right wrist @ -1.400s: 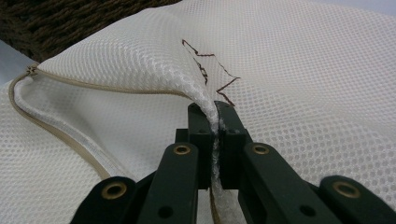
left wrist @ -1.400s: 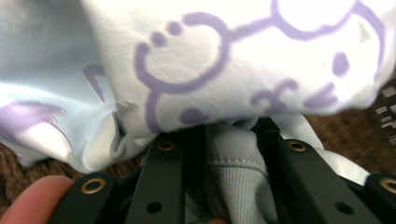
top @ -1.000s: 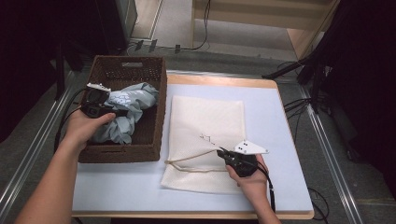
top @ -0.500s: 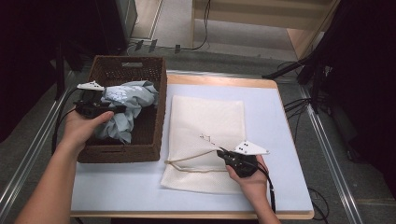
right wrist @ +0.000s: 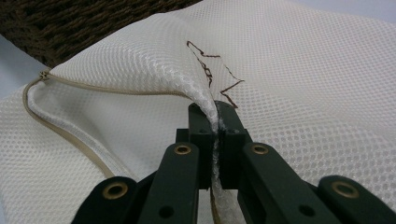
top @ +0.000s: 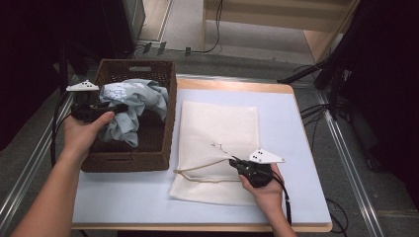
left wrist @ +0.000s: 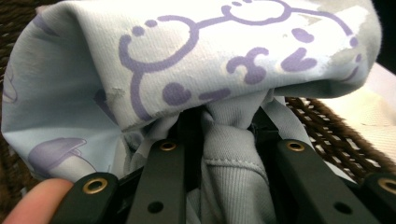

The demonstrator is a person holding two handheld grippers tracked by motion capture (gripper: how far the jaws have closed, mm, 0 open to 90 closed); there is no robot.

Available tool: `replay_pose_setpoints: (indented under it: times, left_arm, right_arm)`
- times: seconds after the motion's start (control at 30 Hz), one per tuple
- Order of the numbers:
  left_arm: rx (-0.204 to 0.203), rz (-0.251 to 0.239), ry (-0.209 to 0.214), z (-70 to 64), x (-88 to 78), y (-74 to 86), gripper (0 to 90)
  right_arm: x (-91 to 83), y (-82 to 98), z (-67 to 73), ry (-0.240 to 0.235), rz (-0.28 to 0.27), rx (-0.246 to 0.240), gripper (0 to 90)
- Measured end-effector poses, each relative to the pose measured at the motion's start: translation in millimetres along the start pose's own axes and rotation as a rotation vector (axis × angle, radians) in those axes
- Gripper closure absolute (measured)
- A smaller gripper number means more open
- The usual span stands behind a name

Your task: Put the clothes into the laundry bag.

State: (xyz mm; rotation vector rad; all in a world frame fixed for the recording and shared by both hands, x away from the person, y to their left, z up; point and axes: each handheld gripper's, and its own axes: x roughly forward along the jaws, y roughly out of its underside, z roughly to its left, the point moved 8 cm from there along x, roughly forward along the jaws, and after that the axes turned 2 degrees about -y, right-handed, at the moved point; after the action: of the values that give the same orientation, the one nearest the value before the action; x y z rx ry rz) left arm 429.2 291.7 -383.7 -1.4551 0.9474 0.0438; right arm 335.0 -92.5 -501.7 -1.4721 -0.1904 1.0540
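A: What do the left tongs (top: 117, 106) have?
B: They are clamped on a bunched fold of the pale blue-grey cotton garment with purple print (left wrist: 201, 60), which hangs in front of and below them, over the dark brown woven wicker basket (top: 157, 150)

A: And the right tongs (right wrist: 215, 122)?
B: Closed on a pinched ridge of the cream mesh laundry bag (right wrist: 299, 84), which lies flat on the light blue table (top: 296, 128) beyond them; its beige drawstring cord (right wrist: 60, 126) loops just to their left
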Motion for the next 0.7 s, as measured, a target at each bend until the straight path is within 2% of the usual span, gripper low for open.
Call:
replay_pose_setpoints:
  times: [0.1,0.23,0.47,0.7]
  left_arm:
    - [0.022,-0.023,-0.022,-3.2,-3.5,-2.0,73.0]
    - [-0.006,-0.085,-0.013,-8.0,-13.6,-8.1,73.0]
    - [0.024,-0.128,0.007,-19.7,-21.5,-12.0,73.0]
    - [0.031,-0.158,0.032,-31.7,-28.8,-12.7,73.0]
  right_arm:
    - [0.1,0.0,0.6,-0.004,0.000,0.007,87.9]
    - [0.4,0.1,0.9,-0.002,0.004,0.005,87.9]
    - [0.3,-0.1,1.3,-0.004,0.005,0.010,87.9]
    - [0.9,0.4,1.9,-0.010,0.007,0.007,87.9]
